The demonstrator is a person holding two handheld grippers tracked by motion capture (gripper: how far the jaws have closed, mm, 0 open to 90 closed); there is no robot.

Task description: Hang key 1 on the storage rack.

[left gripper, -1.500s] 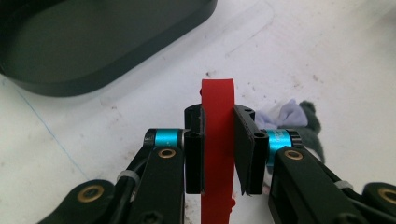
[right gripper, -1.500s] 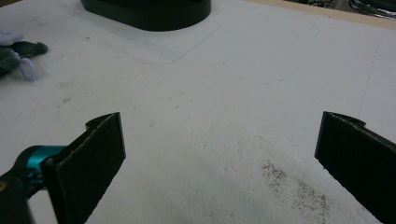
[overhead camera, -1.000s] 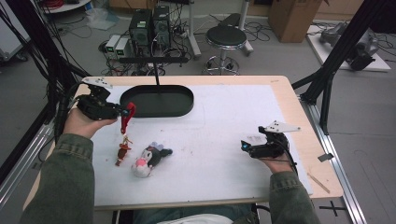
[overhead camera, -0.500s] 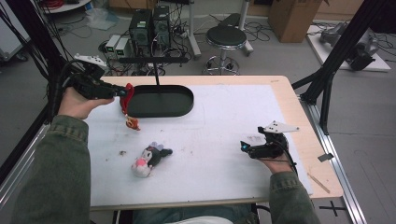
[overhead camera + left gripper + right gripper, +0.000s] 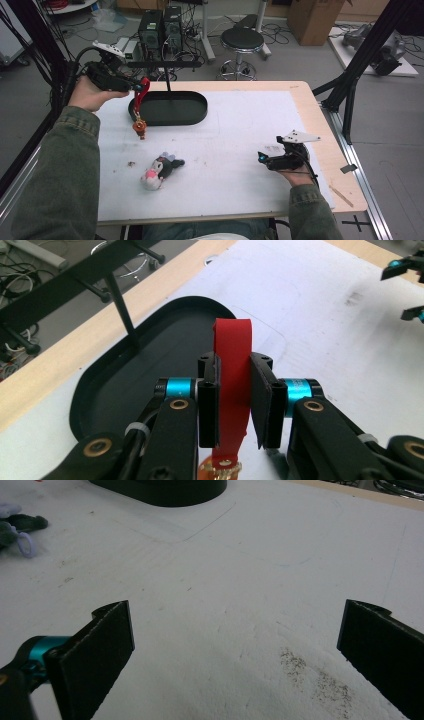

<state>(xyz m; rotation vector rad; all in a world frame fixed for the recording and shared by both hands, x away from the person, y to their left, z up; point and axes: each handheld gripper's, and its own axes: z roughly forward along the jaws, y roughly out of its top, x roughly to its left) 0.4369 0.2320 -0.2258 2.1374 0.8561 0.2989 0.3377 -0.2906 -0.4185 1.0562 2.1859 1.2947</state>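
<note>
One red strap (image 5: 232, 385) hanging vertical, left tool (image 5: 235, 405) pinching

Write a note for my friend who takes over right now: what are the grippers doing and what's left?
Left gripper: shut on the red strap, lifted by the black tray's left end; its orange charm dangles just outside the rim.
Right gripper: open, holding nothing, low over the white mat.
Plush toy: lying on the mat, untouched.
Done: the strap is picked up.
Left, probably: hang it on the tray's stand or put it in the tray, then handle the plush toy.
</note>
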